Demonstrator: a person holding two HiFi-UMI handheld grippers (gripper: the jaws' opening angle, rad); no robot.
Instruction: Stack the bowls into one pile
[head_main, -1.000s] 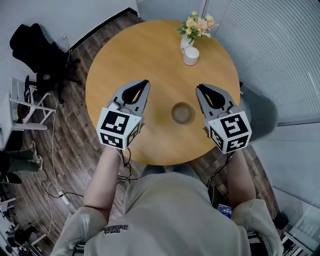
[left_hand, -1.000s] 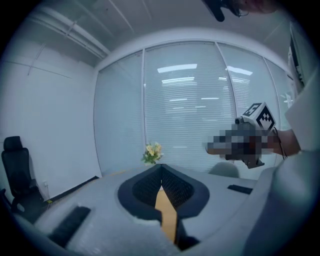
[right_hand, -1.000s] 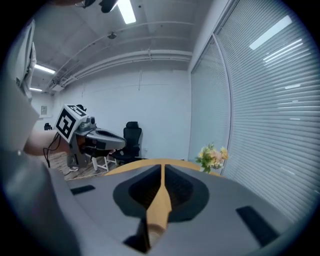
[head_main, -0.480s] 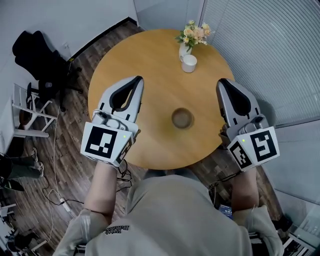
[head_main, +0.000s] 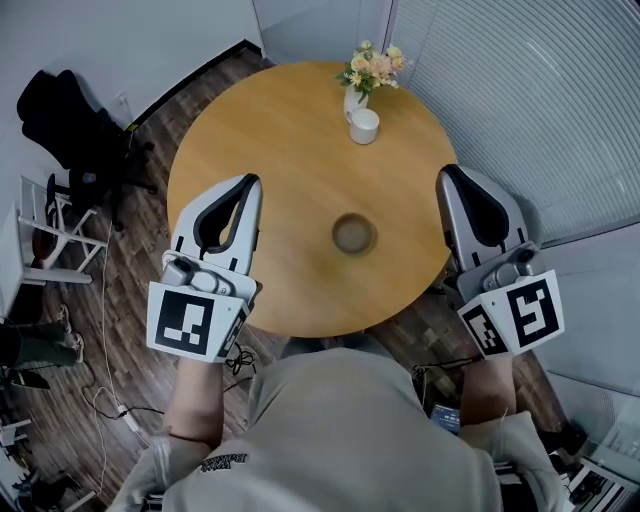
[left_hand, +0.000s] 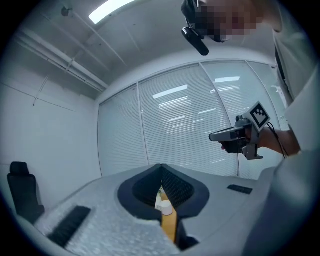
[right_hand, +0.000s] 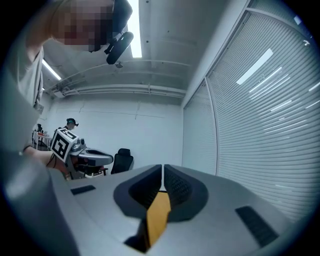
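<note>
A small pile of brownish bowls (head_main: 353, 234) sits alone near the middle of the round wooden table (head_main: 290, 130), seen from straight above as one rim. My left gripper (head_main: 251, 179) hangs over the table's left edge, well to the left of the pile, jaws shut and empty. My right gripper (head_main: 447, 171) is raised beyond the table's right edge, also shut with nothing in it. Both point level and away from me. In the left gripper view the shut jaws (left_hand: 161, 168) face the blinds, and the right gripper (left_hand: 241, 135) shows at the right.
A white mug (head_main: 363, 125) and a vase of flowers (head_main: 367, 68) stand at the table's far side. A black office chair (head_main: 70, 110) and a white stool (head_main: 50, 220) are on the wood floor at left. Window blinds (head_main: 520, 90) run along the right.
Both grippers have risen and drawn apart, away from the bowl pile: the left out toward the table's left edge, the right out past its right edge. The pile has not moved.
</note>
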